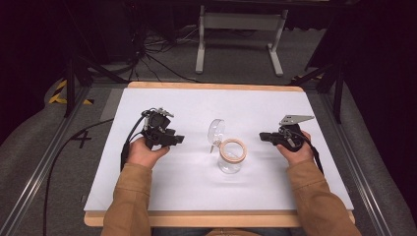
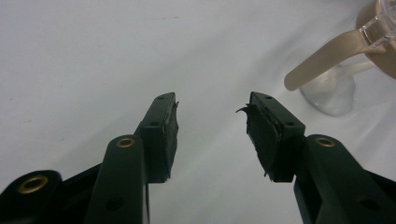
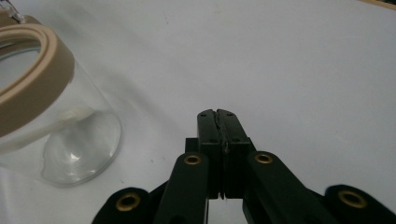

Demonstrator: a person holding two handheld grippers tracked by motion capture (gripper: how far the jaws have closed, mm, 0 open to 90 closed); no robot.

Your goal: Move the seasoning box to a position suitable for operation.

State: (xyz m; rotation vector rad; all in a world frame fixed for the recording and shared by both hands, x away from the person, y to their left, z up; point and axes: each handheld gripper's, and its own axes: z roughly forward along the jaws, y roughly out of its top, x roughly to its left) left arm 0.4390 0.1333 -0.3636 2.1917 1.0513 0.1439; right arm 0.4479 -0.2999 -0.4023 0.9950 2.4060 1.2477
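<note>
A clear glass jar (image 1: 230,156) with a beige rim stands upright at the middle of the white table (image 1: 196,187). Its hinged clear lid (image 1: 215,131) hangs open behind it. My left gripper (image 1: 180,140) rests left of the jar, held by a hand, pointing right. Its jaws are open with nothing between them (image 2: 212,105), and the jar's beige clasp (image 2: 322,58) shows at the upper right. My right gripper (image 1: 262,136) sits right of the jar, pointing left. Its jaws are shut together, empty (image 3: 218,113), with the jar (image 3: 51,126) off to the left.
The table's wooden edge (image 1: 216,219) runs along the near side. Beyond the far edge are a grey floor, black cables (image 1: 157,59) and a white metal stand (image 1: 240,34). Metal rails flank the table left and right.
</note>
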